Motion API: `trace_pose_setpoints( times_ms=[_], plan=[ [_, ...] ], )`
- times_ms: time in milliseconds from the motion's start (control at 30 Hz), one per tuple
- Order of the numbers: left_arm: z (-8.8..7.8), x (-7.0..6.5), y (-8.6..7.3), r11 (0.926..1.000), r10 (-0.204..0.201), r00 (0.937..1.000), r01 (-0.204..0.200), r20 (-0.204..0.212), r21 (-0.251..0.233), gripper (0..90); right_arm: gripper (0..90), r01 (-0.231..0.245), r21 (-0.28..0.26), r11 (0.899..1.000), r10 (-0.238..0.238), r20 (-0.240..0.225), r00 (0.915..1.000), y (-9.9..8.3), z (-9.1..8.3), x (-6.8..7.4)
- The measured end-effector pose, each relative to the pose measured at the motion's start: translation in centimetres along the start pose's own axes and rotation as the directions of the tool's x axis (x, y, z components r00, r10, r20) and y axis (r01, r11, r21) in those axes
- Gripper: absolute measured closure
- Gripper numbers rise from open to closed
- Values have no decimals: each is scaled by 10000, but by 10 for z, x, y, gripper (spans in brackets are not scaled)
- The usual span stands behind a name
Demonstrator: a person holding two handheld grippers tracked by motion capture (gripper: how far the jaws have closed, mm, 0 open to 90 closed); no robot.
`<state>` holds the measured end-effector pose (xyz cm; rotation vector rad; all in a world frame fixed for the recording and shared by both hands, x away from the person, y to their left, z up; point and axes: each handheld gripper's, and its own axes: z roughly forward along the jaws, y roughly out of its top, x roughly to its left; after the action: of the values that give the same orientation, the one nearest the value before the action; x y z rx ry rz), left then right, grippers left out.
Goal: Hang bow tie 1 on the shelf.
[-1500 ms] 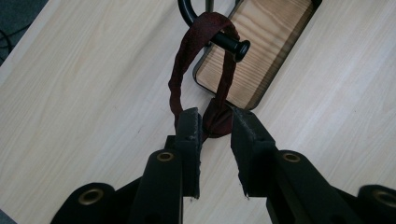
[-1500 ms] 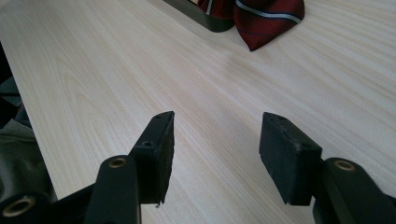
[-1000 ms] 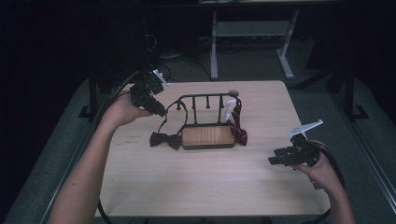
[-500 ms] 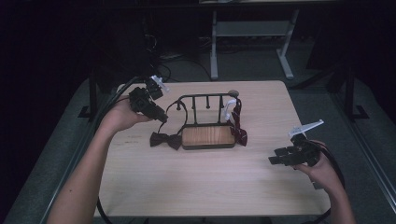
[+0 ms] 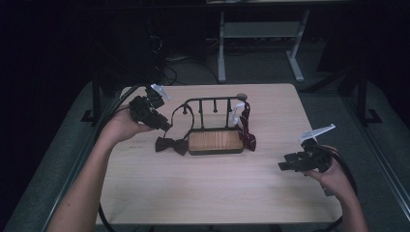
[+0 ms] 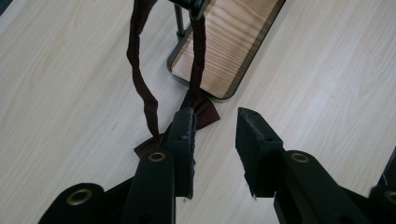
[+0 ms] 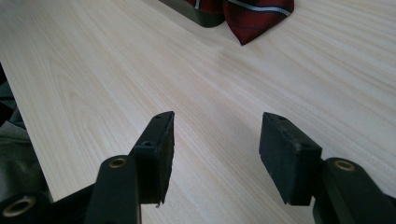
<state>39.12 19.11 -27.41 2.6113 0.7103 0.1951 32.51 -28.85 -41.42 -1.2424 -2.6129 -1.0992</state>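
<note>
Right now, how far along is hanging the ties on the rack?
Looks done: the striped tie hangs at the rack's right end; the bow tie's strap loops over its left end, bow on the table. In hand: nothing, the left gripper open beside the bow tie, the right gripper open farther off. Left: probably just withdrawing.

High view: overhead, facing forward over the whole tabletop (image 5: 203,193). Gripper views: low, close to the surface, both sharing the wooden-based rack (image 6: 224,42).
</note>
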Motion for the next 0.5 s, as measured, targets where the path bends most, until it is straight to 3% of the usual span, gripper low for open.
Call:
trace_pose_setpoints(
  times_ms=[500],
  plan=[
    [3,-6,-12,9998,133,9999,-132,88,-124,644,451,-2,33,10000,2,11,10000,-1,0,0]
  ],
)
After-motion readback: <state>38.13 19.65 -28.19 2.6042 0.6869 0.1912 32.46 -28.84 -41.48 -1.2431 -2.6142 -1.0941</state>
